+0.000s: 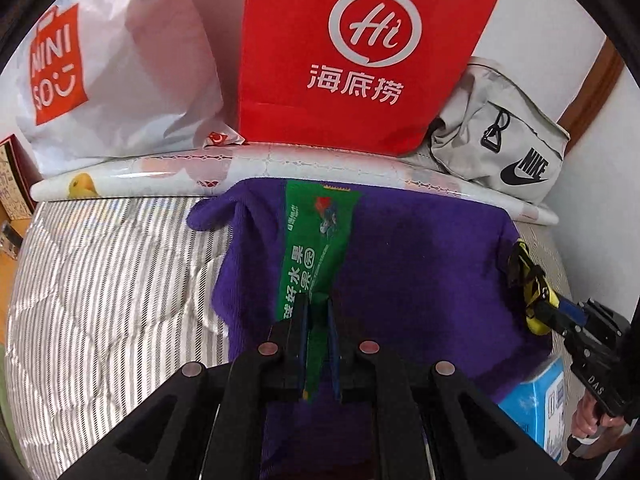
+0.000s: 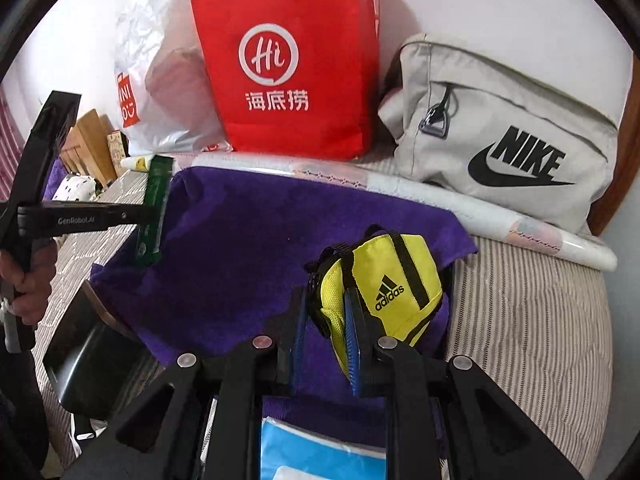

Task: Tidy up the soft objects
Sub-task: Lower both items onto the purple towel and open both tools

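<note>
Jaws of my left gripper (image 1: pixel 318 312) pinch the lower end of a long green plastic snack packet (image 1: pixel 316 240), which hangs over the spread purple fleece cloth (image 1: pixel 420 260). My right gripper (image 2: pixel 328 320) is nearly closed, clamped on mesh fabric of a small yellow-and-black Adidas pouch (image 2: pixel 384 280) over the cloth's right part. I see the cloth lying on a grey-striped quilted bed cover (image 1: pixel 100 280). Beyond it lies a rolled white printed sheet (image 1: pixel 160 174), then a red paper shopping bag (image 1: pixel 360 52), a white plastic Miniso bag (image 1: pixel 120 60) and a grey Nike bag (image 2: pixel 500 132).

Fuzzy matt purple towel (image 1: pixel 420 248); glossy green plastic wrapper (image 1: pixel 316 240).
</note>
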Demonstrator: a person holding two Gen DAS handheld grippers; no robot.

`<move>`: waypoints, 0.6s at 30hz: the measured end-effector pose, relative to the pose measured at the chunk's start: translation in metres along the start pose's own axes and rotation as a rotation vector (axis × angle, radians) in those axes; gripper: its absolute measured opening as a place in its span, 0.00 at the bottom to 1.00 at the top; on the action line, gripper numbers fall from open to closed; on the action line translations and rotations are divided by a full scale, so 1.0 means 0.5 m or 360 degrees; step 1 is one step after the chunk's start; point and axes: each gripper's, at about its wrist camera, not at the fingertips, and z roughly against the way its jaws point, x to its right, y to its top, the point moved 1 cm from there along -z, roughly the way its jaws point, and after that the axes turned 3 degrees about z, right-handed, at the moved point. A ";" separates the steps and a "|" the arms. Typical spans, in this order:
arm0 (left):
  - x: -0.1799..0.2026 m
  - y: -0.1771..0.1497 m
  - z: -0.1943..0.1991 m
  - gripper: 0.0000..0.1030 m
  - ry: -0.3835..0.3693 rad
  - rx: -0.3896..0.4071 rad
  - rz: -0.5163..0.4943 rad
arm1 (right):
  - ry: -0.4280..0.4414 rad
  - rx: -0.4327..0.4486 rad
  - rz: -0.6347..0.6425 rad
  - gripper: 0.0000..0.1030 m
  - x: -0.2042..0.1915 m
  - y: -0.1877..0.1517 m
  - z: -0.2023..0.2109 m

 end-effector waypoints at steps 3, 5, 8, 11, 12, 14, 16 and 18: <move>-0.001 0.007 -0.011 0.11 -0.0028 -0.0004 0.0005 | 0.0010 -0.0021 0.0007 0.18 0.001 0.002 -0.012; -0.001 0.011 -0.018 0.11 -0.0022 -0.0003 0.0001 | 0.0016 -0.0036 0.0017 0.18 0.000 0.004 -0.019; -0.003 0.014 -0.027 0.13 -0.0042 -0.0015 0.0019 | 0.0022 -0.0053 0.0026 0.18 -0.002 0.007 -0.026; -0.002 0.016 -0.030 0.14 -0.0045 -0.0016 0.0012 | 0.0044 -0.0074 0.0023 0.19 -0.002 0.008 -0.033; 0.000 0.014 -0.034 0.15 -0.0043 -0.0031 0.0004 | 0.0051 -0.0085 0.0019 0.19 0.000 0.009 -0.037; 0.000 0.013 -0.038 0.16 -0.0044 -0.0047 0.0002 | 0.0072 -0.0108 0.0006 0.20 0.002 0.010 -0.043; 0.000 0.011 -0.040 0.17 -0.0049 -0.0055 0.0001 | 0.0077 -0.0123 0.0014 0.23 0.000 0.010 -0.047; 0.001 0.010 -0.042 0.24 -0.0039 -0.0079 0.0000 | 0.0060 -0.0135 0.0026 0.34 -0.005 0.010 -0.049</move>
